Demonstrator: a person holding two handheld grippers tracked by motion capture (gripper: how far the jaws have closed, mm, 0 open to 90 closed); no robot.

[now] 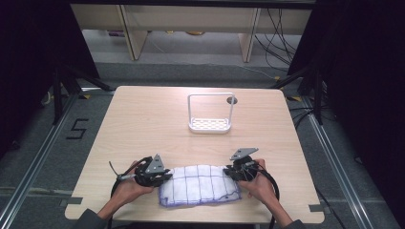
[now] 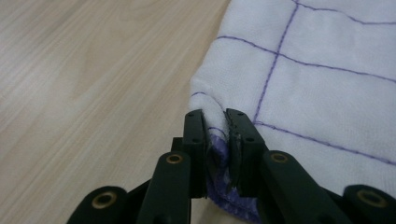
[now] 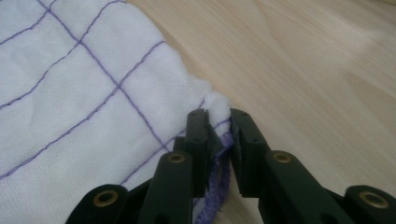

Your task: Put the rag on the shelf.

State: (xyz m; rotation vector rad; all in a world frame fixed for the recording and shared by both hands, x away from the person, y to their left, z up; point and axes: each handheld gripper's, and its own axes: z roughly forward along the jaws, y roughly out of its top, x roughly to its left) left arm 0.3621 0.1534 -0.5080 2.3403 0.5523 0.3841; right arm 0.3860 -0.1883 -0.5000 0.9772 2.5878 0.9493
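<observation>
Both grippers' jaws nearly closed

Cloth (image 2: 322,88): soft white woven fabric, matt, slightly fuzzy, with thin purple stitched grid lines and a purple sewn hem. Desk (image 1: 153,124): pale wood-grain surface, smooth, faint sheen. Tongs (image 2: 217,135): black matt plastic with brass-coloured rivets. Rack (image 1: 210,114): white, smooth, perforated base, thin frame.

A pale wooden tabletop (image 1: 143,124) carries a small white rack (image 1: 210,114) with a perforated base and a tall looped handle, standing upright toward the far side, right of centre. Just beyond it a round grey hole (image 1: 232,100) sits in the tabletop. On the grey floor to the left, a black "5" marking (image 1: 77,129) shows. Dark cables (image 1: 279,38) trail at far right.
</observation>
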